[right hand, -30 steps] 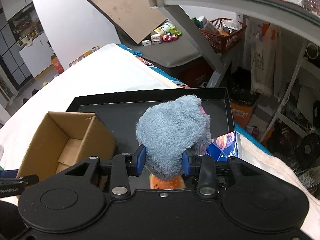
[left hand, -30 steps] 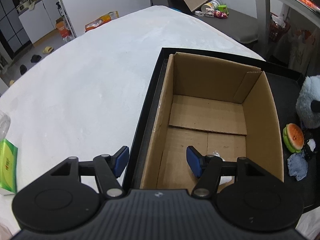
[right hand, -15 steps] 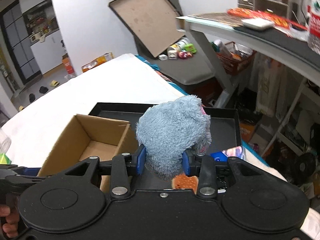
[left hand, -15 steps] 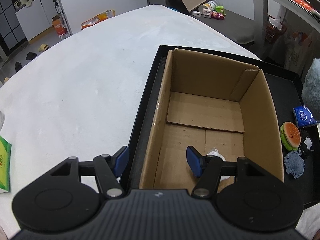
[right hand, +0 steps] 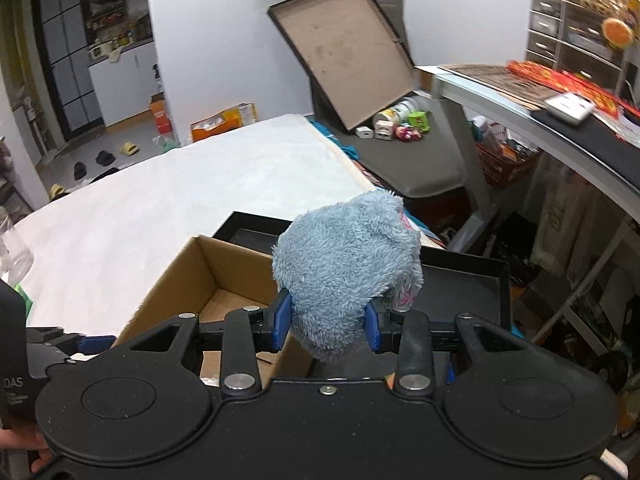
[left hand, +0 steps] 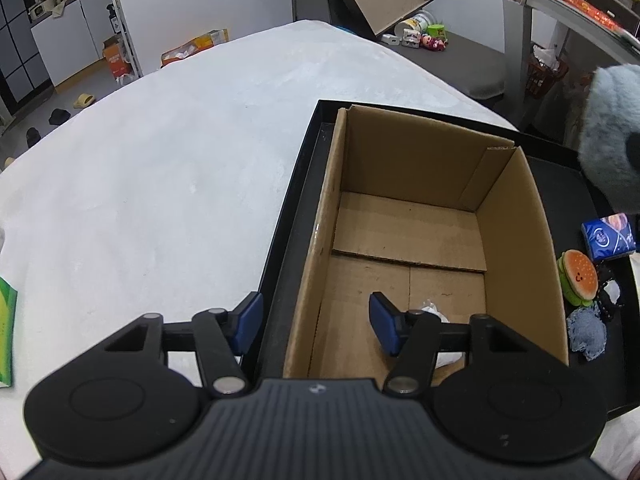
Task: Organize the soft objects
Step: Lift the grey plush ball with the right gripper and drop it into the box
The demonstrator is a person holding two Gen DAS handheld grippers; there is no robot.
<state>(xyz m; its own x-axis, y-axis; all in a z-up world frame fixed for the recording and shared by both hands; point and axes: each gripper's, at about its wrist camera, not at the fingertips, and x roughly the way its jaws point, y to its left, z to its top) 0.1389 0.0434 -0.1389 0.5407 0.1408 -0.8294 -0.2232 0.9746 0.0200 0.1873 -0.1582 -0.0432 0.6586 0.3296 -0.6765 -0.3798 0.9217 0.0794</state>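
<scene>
Plush toy [right hand: 348,276] sits clamped in right gripper [right hand: 327,326], jaws pinched into its lower end, fur bulging over both pads. It's held in the air, not resting on anything.

Key relation: cardboard box [right hand: 192,276] lies forward-left of the plush in the right wrist view; in the left wrist view the plush [left hand: 612,148] hangs just off the box's [left hand: 408,216] far right corner, above the black tray [left hand: 296,208]. My read: the drop needs a shift left, then down past the right wall.

Look: pale blue-grey shaggy fleece, rounded blob, a bit of pink on its right side, one dark patch seen from the left camera. Soft, so it will likely deform on release rather than bounce.

Left gripper [left hand: 314,318] is wide apart and holds nothing; it straddles the box's near-left wall, one pad outside, one inside. The right one is plainly the working arm.

Box is nearly bare: one small white crumpled item [left hand: 434,312] at the near end. Burger toy [left hand: 579,280], blue packet [left hand: 608,236] and a blue-grey scrap [left hand: 586,332] lie on the tray right of the box.
</scene>
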